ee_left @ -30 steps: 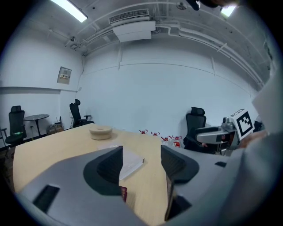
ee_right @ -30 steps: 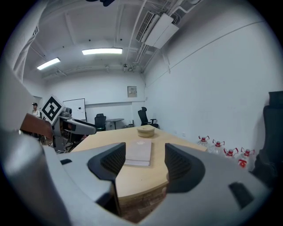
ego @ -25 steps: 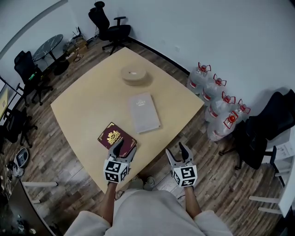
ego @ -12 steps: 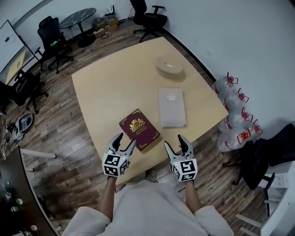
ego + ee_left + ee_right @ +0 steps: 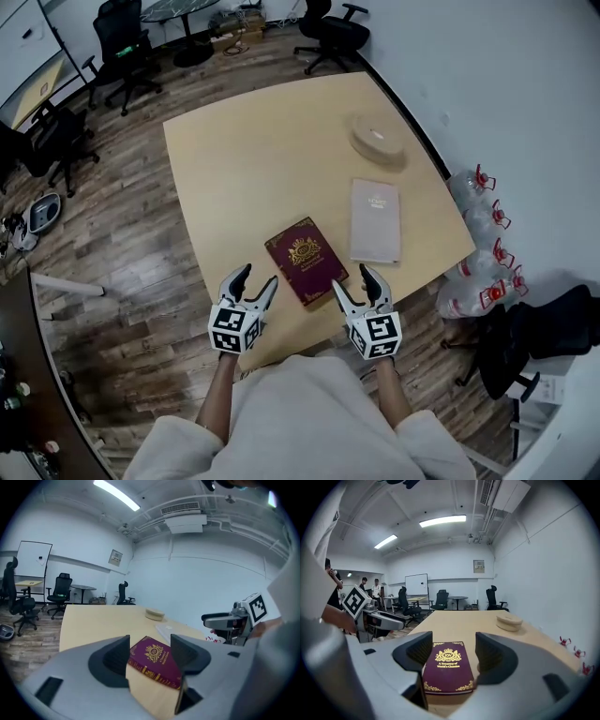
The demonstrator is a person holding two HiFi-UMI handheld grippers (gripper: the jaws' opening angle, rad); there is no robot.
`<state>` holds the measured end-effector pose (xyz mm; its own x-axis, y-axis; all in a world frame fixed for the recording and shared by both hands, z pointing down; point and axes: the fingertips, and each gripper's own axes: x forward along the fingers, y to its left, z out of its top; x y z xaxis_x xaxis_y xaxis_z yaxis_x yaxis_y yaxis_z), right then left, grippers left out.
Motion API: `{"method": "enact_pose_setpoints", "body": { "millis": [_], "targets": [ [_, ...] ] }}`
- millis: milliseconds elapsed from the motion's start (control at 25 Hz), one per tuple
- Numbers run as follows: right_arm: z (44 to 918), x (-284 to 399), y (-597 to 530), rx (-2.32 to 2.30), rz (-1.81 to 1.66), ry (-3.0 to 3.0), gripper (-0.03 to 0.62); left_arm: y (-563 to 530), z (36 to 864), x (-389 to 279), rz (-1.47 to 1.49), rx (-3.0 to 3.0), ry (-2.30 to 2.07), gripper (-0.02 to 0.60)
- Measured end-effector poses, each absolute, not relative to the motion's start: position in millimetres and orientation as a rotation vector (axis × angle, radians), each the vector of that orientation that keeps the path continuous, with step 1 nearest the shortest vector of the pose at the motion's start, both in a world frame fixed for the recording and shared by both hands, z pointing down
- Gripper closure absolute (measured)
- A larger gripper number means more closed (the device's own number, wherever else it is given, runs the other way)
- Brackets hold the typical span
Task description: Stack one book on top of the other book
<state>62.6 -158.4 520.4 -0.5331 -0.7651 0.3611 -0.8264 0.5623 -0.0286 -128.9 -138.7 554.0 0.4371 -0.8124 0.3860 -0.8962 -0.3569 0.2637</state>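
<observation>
A maroon book with gold print (image 5: 306, 260) lies flat near the front edge of the tan table (image 5: 244, 159). A grey book (image 5: 375, 220) lies to its right, apart from it. My left gripper (image 5: 251, 283) is open at the table's edge, just left of the maroon book's near corner. My right gripper (image 5: 361, 286) hovers just right of that corner, its jaws opening, with nothing between its pads. In the left gripper view the maroon book (image 5: 157, 660) lies ahead of the gripper (image 5: 150, 644). The right gripper view shows the book (image 5: 447, 667) ahead of the gripper (image 5: 453, 641).
A round beige disc (image 5: 378, 141) sits at the table's far right. Water bottles (image 5: 483, 234) stand on the floor along the white wall. Office chairs (image 5: 337, 33) and a glass table (image 5: 187, 9) are beyond the table. A black chair (image 5: 534, 337) stands at the right.
Both grippers have swung sideways along the table's front edge. The left one, earlier at the maroon book's near end, now stands left of it; the right one has come in over the edge.
</observation>
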Motion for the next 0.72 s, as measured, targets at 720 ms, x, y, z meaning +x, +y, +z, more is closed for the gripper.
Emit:
{"method": "enact_pose_setpoints", "body": {
  "millis": [720],
  "targets": [
    [586.4,52.5,-209.1,0.917,0.375,-2.509,0.313,-147.4,592.2,-125.3,0.221,1.994,-1.632,0.310]
  ]
}}
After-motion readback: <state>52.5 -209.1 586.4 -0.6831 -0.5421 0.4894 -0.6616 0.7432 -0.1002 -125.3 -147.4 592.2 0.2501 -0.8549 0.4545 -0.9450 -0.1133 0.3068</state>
